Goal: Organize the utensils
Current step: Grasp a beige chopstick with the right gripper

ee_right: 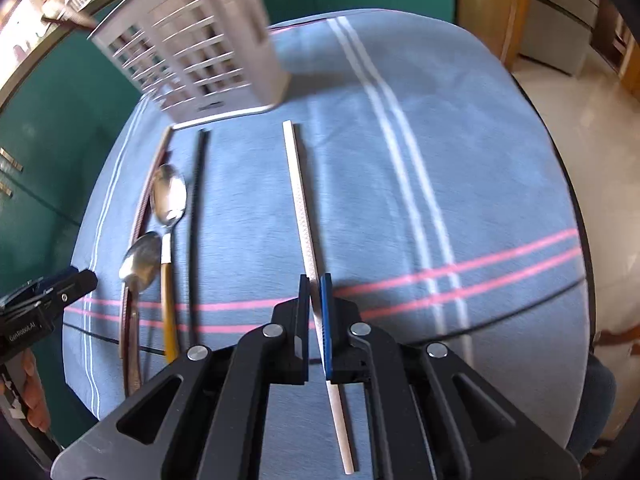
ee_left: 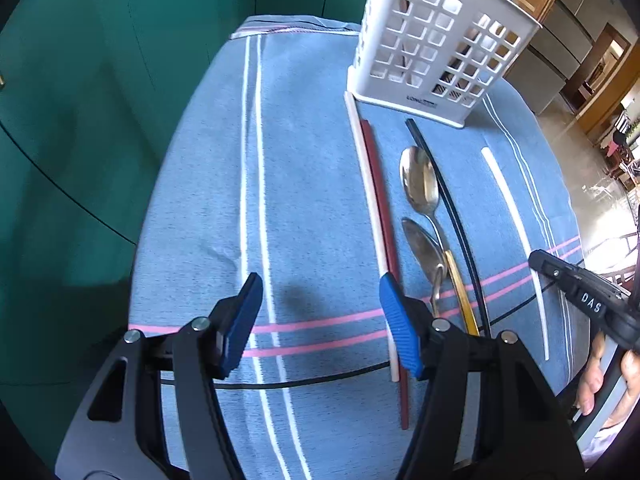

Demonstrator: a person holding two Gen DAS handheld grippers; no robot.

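- Blue striped tablecloth [ee_right: 460, 152]: white slotted plastic utensil holder [ee_right: 192, 52] ahead of both grippers.
- Right gripper [ee_right: 316, 312]: clamped on a white chopstick [ee_right: 298, 184].
- Left gripper [ee_left: 320, 312]: jaws spread, empty; two steel spoons [ee_left: 420, 180] just right.

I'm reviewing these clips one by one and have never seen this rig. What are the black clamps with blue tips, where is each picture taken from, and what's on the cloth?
No robot here: a person holds a hand-operated two-finger gripper in each hand, each with a fisheye camera looking along its fingers.

The left-wrist view shows the left gripper open and holding nothing. The right-wrist view shows the right gripper with its jaws closed around a white chopstick.

On the blue striped tablecloth stands a white lattice utensil holder. In front of it lie another white chopstick beside a dark red chopstick, two metal spoons, one with a yellow handle, and a black chopstick.
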